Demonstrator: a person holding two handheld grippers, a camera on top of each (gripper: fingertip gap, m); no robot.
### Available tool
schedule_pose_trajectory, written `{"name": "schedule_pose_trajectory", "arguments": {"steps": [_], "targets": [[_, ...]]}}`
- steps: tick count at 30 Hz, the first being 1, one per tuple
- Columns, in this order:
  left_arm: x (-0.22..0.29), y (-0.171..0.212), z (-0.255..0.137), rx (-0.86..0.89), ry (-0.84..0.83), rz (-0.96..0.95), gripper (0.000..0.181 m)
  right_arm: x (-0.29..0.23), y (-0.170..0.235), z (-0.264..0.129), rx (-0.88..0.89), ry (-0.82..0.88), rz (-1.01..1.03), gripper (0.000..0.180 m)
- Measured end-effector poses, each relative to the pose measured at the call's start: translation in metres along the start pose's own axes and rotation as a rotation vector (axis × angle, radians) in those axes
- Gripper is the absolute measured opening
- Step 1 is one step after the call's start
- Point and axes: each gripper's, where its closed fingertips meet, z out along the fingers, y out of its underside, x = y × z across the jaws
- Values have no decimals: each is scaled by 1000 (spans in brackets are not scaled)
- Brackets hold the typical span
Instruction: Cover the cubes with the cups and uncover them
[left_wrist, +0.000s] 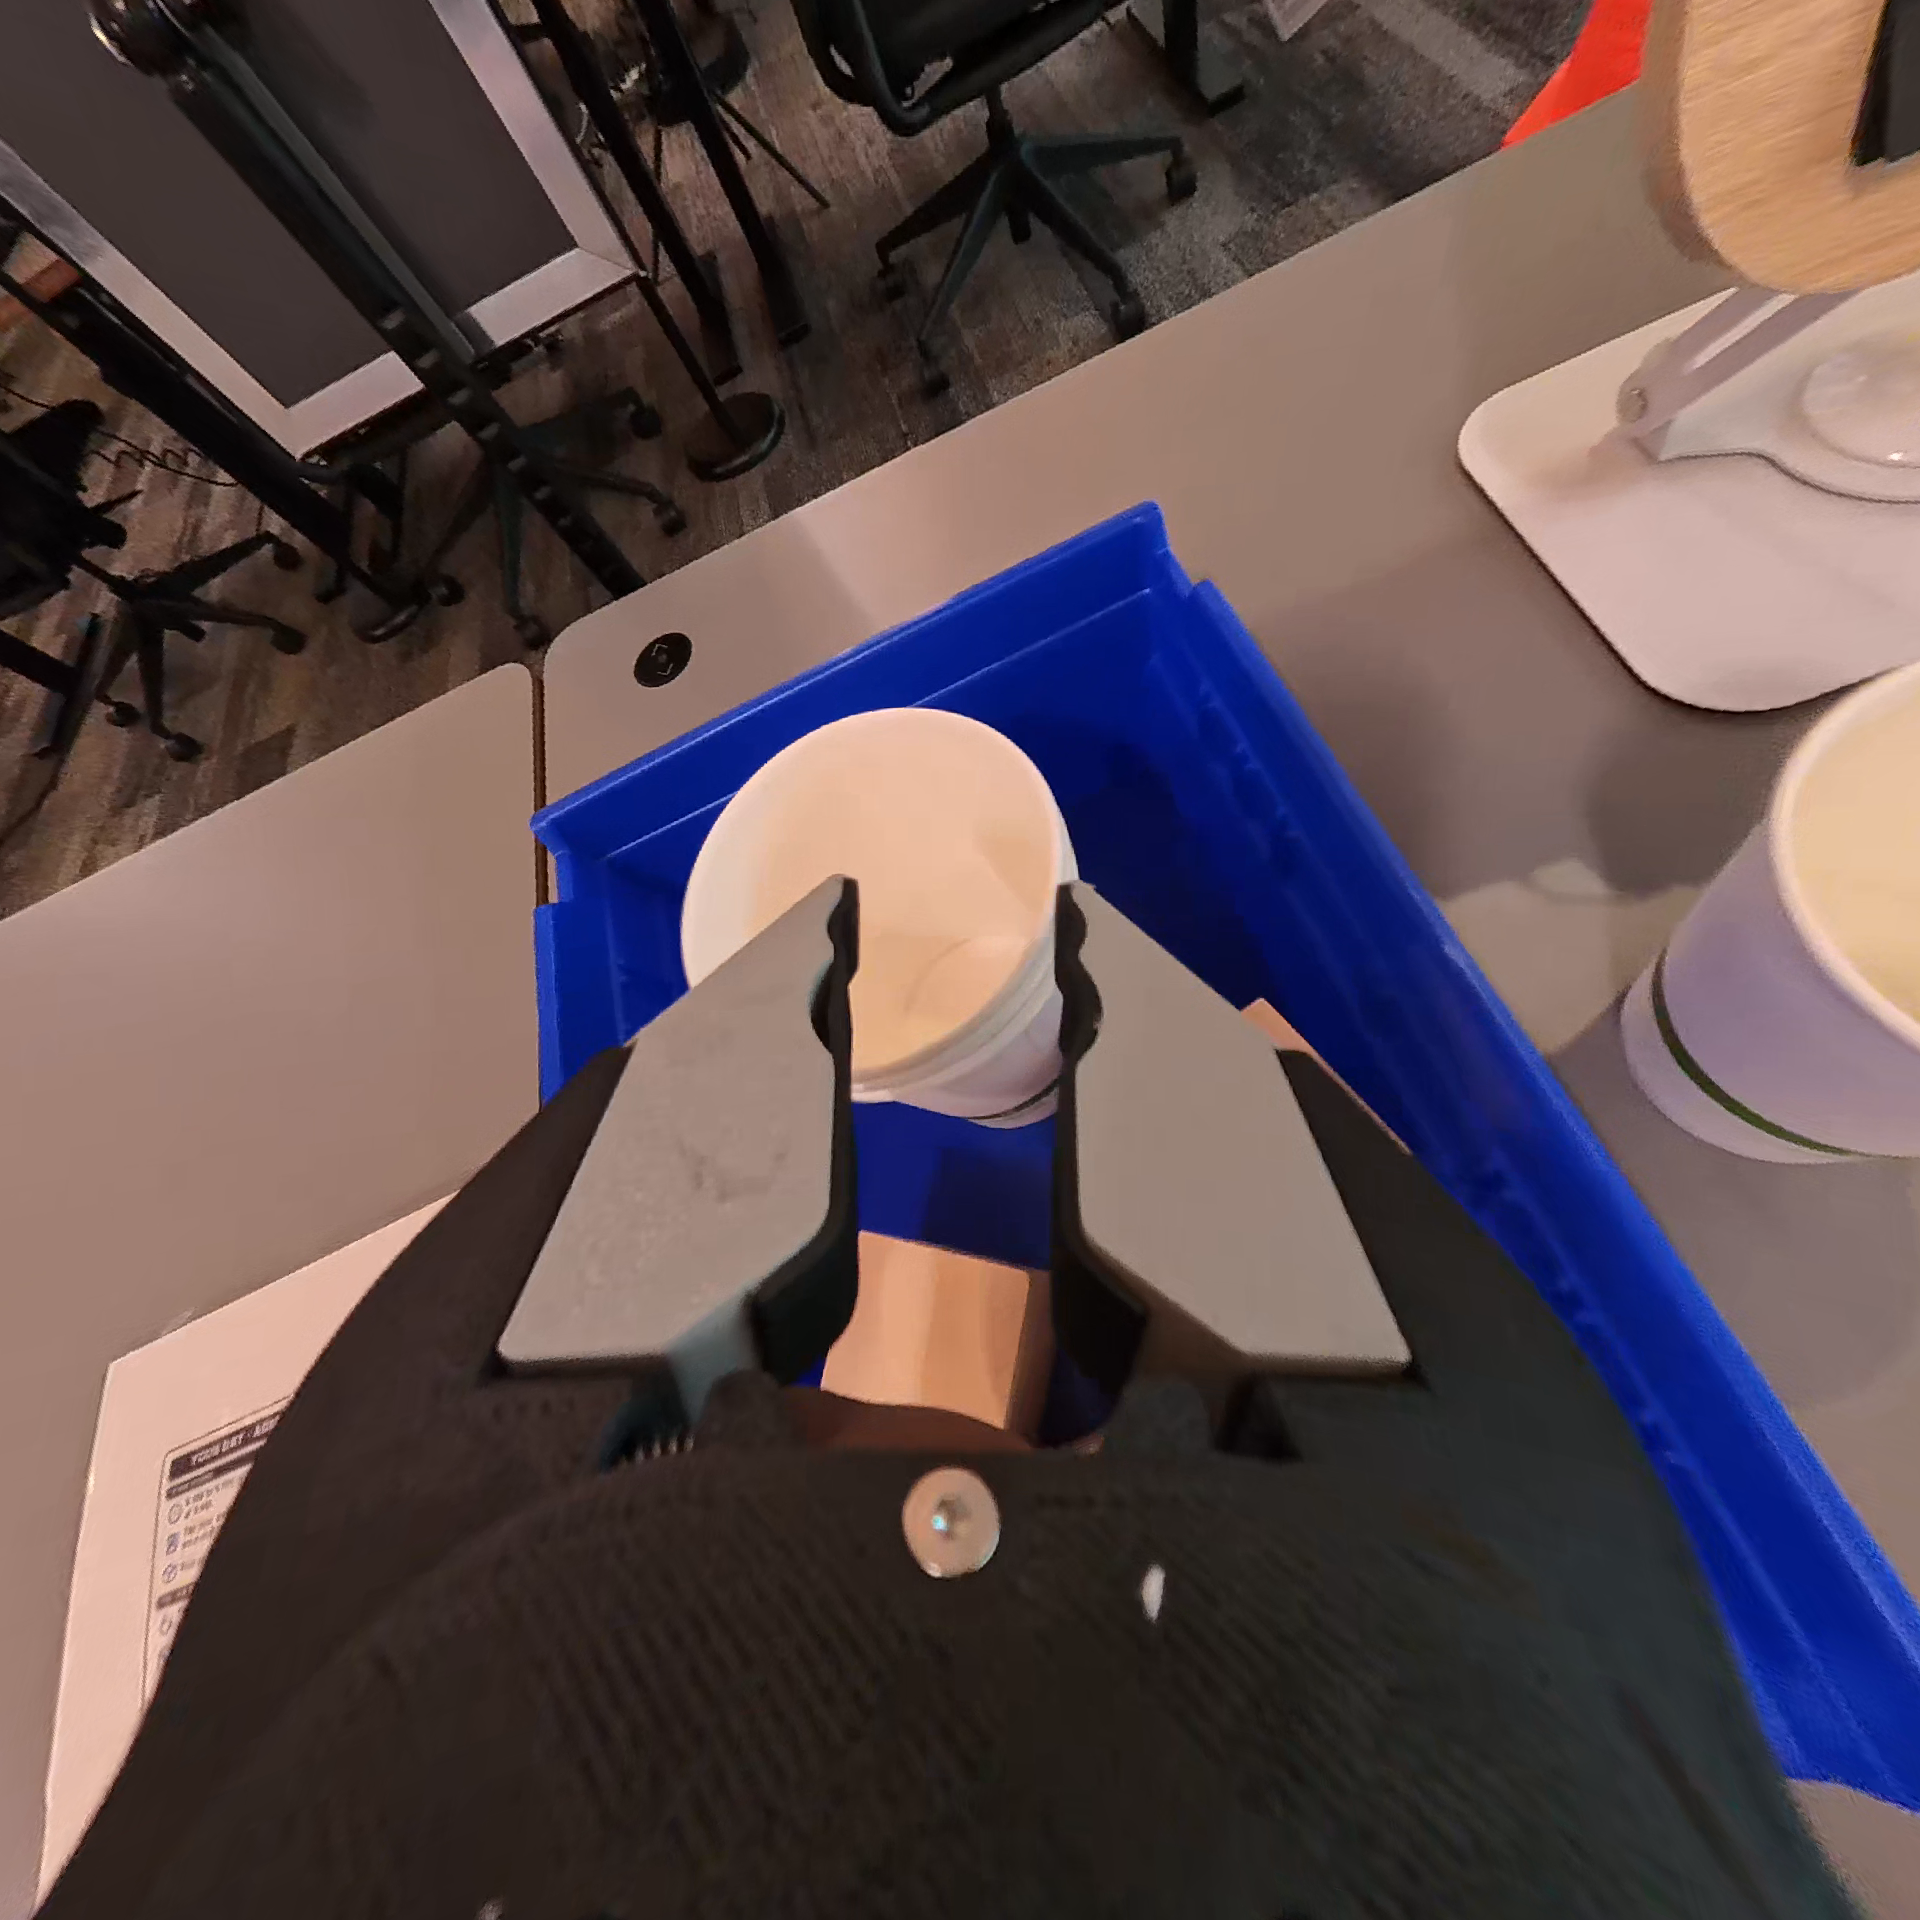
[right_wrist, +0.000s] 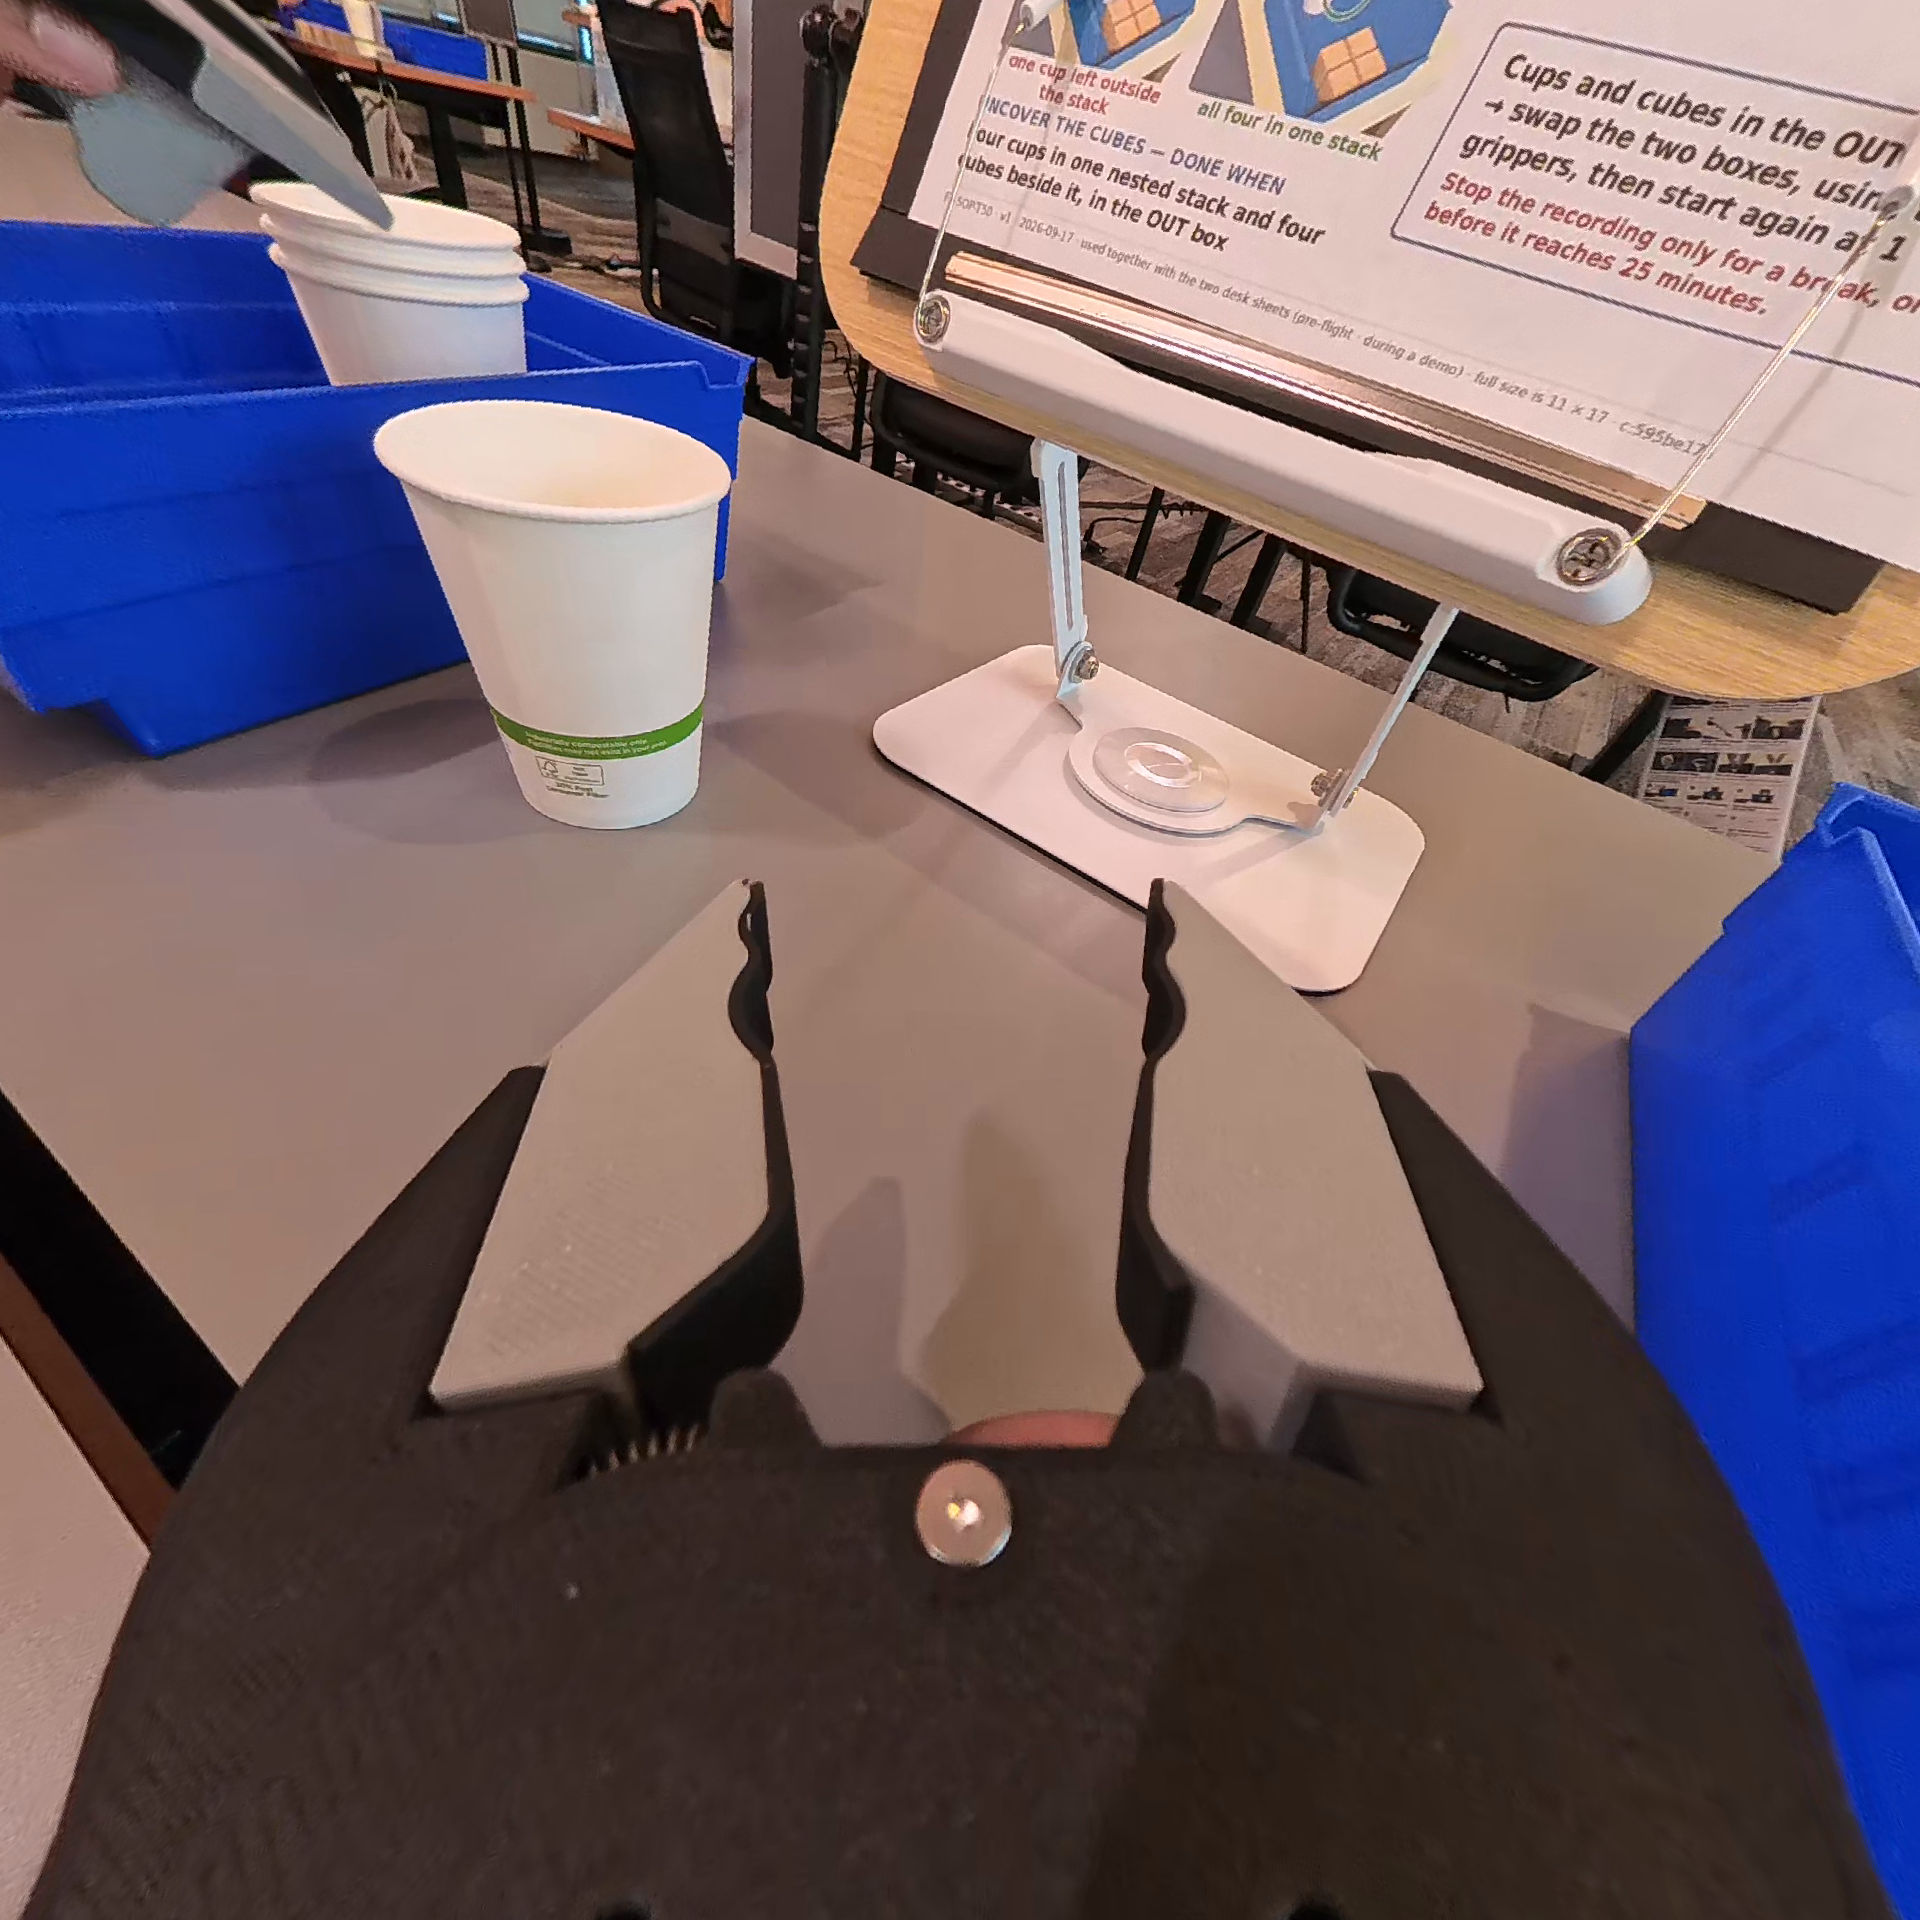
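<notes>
Left wrist view: our left gripper (left_wrist: 956, 935), jaws partly apart, straddles the near rim of the nested paper cups (left_wrist: 883, 883) in the blue bin (left_wrist: 1351, 831), wooden cubes (left_wrist: 935, 1320) below; we should pinch squarely.

Right wrist view: our right gripper (right_wrist: 956, 925) hovers, jaws apart and empty, near a single paper cup (right_wrist: 571, 613) standing beside that bin's edge.

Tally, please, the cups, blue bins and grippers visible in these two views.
Nested cups: 3 rims showing
Loose cup: 1
Blue bins: 2
Grippers: 2, left gripper and right gripper
Total: 8
</notes>
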Motion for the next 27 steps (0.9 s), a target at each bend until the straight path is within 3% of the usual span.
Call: {"name": "schedule_pose_trajectory", "arguments": {"steps": [7,12,27], "targets": [[1,6,9,-31,25,14,34,-2,-1,0,1,-2,-8,70],[4,4,8,-10,49,16,3,-2,0,1,-3,-5,-11,70],[3,-2,3,16,51,21,1,-3,0,1,-4,-5,-14,70]]}}
